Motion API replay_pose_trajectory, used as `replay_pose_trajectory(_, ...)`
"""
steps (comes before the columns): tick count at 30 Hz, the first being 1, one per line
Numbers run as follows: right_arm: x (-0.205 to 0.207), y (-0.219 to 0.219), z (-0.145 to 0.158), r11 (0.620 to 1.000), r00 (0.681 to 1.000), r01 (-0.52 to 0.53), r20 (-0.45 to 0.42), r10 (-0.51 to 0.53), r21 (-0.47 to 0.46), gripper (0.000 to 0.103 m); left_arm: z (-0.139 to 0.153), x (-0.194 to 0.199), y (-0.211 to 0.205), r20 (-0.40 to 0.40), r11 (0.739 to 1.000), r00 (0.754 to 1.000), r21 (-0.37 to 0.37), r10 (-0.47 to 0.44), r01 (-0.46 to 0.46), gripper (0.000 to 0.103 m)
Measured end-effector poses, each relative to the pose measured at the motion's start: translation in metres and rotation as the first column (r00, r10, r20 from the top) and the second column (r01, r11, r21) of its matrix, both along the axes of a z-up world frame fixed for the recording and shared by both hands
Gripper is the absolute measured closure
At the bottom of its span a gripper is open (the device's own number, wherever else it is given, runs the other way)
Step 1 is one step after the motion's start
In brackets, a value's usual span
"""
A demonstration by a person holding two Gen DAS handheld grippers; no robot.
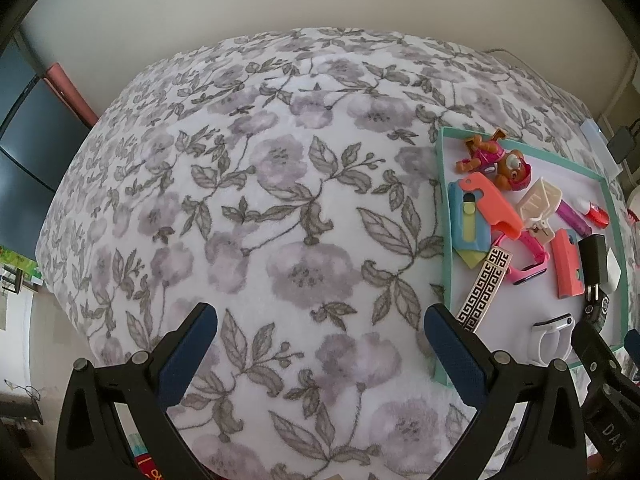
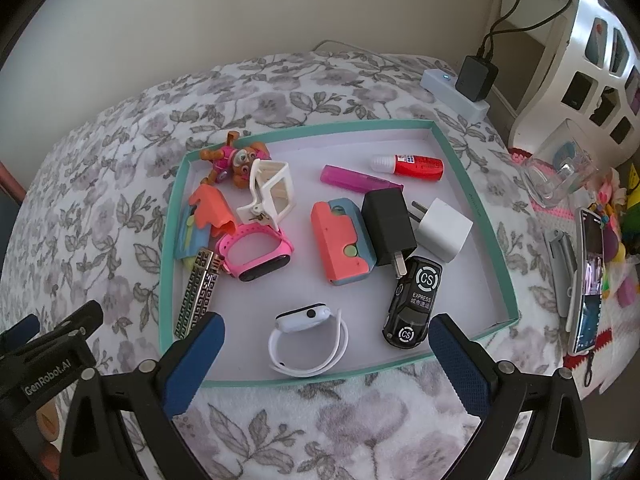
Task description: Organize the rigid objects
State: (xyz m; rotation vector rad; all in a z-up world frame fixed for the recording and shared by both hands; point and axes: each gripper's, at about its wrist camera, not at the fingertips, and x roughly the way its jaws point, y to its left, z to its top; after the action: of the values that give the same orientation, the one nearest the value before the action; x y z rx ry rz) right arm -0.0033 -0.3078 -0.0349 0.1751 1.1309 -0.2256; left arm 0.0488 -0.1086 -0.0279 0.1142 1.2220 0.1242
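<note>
Teal tray (image 2: 472, 184) already held every visible item, white watch (image 2: 306, 334) nearest; blanket (image 1: 280, 200) lay bare. Both grippers (image 1: 320, 344) (image 2: 326, 350) gaped, empty; sorting looked nearly finished.

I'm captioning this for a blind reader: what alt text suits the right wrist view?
An open claw hovers at the near edge of a teal-rimmed tray on a flowered blanket, holding a white watch, black toy car, chargers and toys.

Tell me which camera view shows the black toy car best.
The right wrist view. There the black toy car lies whole in the teal tray, near the front right corner, roof lettering readable. In the left wrist view only a dark sliver shows near the tray's right edge, cut off by the right gripper.
</note>
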Motion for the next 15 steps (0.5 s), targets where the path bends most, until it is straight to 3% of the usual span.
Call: replay_pose_trajectory(15, -0.0008, 0.0009, 0.0017, 1.000, 1.000, -0.007, -0.002, 0.007, -0.006, 0.000, -0.0008, 0.0024, 0.0026, -0.006, 1.000, 1.000, 0.006, 0.027, -0.027, 0.000)
